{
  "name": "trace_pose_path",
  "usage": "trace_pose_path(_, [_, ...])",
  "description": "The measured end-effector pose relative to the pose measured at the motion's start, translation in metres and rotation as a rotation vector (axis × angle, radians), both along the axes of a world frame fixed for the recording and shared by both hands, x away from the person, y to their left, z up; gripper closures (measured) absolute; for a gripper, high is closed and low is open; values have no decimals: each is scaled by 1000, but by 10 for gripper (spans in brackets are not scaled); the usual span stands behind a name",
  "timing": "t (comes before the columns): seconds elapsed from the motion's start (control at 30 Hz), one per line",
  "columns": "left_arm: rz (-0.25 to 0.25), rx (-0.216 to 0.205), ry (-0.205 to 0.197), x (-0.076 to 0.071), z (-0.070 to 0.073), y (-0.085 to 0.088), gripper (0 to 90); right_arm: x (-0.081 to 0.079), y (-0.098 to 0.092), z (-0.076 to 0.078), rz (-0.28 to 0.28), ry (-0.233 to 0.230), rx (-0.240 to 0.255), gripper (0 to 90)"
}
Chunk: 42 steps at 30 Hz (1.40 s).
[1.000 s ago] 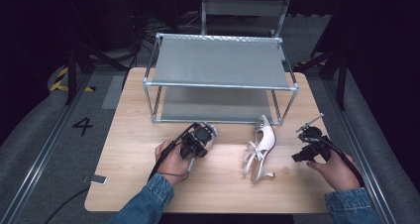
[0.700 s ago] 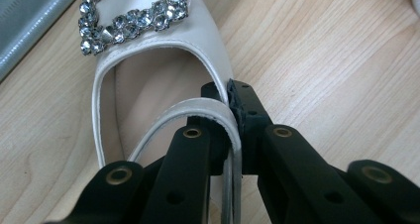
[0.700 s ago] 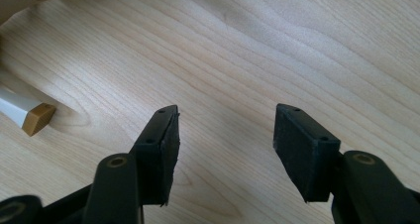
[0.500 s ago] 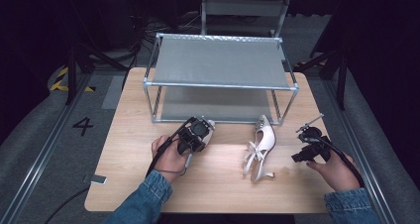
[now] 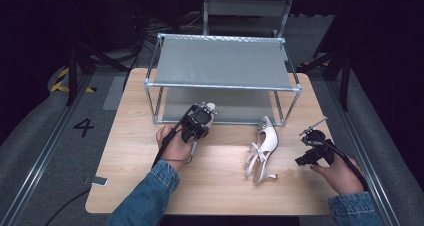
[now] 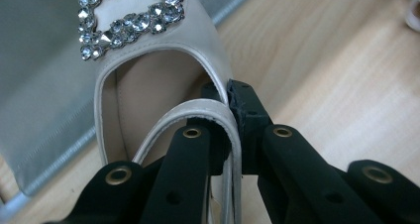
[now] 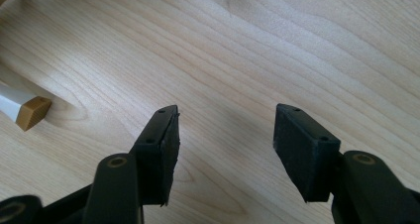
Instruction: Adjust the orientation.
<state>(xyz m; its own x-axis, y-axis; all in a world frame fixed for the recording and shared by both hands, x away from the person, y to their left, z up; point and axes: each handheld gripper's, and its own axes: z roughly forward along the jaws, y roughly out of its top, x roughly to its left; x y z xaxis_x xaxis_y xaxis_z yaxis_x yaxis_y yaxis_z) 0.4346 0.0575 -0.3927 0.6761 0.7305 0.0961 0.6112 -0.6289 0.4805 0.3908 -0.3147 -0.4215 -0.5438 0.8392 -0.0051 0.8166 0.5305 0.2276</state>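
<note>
1. The left hand-held gripper (image 6: 225, 135) is clamped on the rim and strap of a cream shoe (image 6: 148, 75), carried just before the lower shelf of the rack (image 5: 222, 86).
2. The right hand-held gripper (image 7: 225, 149) hangs wide and empty over the surface (image 5: 220, 186).
3. A second shoe (image 5: 262, 148) lies on the surface between the two hands, near the rack's front.
4. The shoe looks light, with a stiff sole but a soft upper and a thin strap. The rim by the heel seems the firmest hold, while the jewelled buckle (image 6: 131, 16) could scratch or snag.
5. In the high view the left hand-held gripper (image 5: 197, 121) covers most of the carried shoe. Its heel and sole are cut off in the left gripper view.
</note>
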Motion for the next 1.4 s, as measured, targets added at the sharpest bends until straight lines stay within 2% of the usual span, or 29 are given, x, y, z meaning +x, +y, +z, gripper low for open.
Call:
trace_pose_path(0.2, [18, -14, 5, 20, -1, -4, 854, -2, -1, -2, -3, 8, 9, 439])
trace_pose_path(0.3, [33, 2, 3, 31, -3, -5, 854, -3, -1, -2, -1, 9, 10, 439])
trace_pose_path(0.47, [43, -3, -13, 44, -5, -6, 853, -3, -2, -6, 2, 21, 7, 439])
trace_pose_path(0.5, [39, 7, -11, 48, -5, -5, 851, -3, -2, -7, 2, 25, 12, 439])
trace_pose_path(0.53, [47, 4, -8, 50, -6, -6, 851, -3, -2, -7, 2, 25, 12, 439])
trace_pose_path(0.57, [77, -14, 4, 53, -7, -8, 850, -3, -2, -8, 0, 24, 11, 439])
trace_pose_path(0.63, [40, 9, -8, 59, -7, -6, 847, -3, -1, -9, 0, 27, 11, 439])
trace_pose_path(0.67, [54, 9, -5, 59, -8, -8, 847, -3, -1, -10, 2, 27, 10, 438])
trace_pose_path(0.7, [45, 24, -11, 61, -9, -9, 847, -3, 0, -10, 2, 29, 10, 438])
trace_pose_path(0.8, [40, 32, -7, 64, -11, -11, 847, -3, 0, -12, 10, 30, 7, 438])
trace_pose_path(0.83, [74, 15, 1, 63, -13, -14, 847, -3, 1, -12, 9, 33, 7, 438])
trace_pose_path(0.9, [53, 25, -11, 67, -15, -15, 848, -3, 2, -12, 12, 34, 4, 438])
trace_pose_path(1.03, [27, 80, -10, 75, -17, -21, 847, -3, 4, -12, 20, 31, 1, 438])
trace_pose_path(1.07, [40, 54, 9, 76, -20, -23, 846, -3, 4, -12, 23, 29, 0, 438])
trace_pose_path(1.1, [32, 46, 28, 77, -20, -23, 845, -3, 5, -12, 22, 31, 0, 438])
trace_pose_path(1.13, [134, -7, 50, 71, -23, -29, 834, -3, 5, -12, 23, 32, 0, 437])
trace_pose_path(1.17, [45, 32, 8, 76, -20, -25, 815, -3, 5, -12, 23, 32, 0, 437])
trace_pose_path(1.2, [69, 14, -13, 72, -20, -28, 699, -3, 5, -12, 19, 33, 0, 436])
trace_pose_path(1.23, [69, 14, -13, 72, -20, -28, 578, -3, 4, -12, 22, 33, -3, 436])
trace_pose_path(1.27, [99, -10, -7, 69, -21, -29, 578, -3, 4, -12, 22, 33, -3, 436])
trace_pose_path(1.3, [69, -13, -10, 69, -18, -25, 529, -3, 3, -14, 21, 33, -5, 434])
trace_pose_path(1.33, [69, -13, -10, 69, -18, -25, 514, -3, 3, -14, 21, 33, -5, 434])
trace_pose_path(1.4, [62, -48, -12, 66, -17, -21, 513, -4, 4, -15, 22, 42, -6, 432])
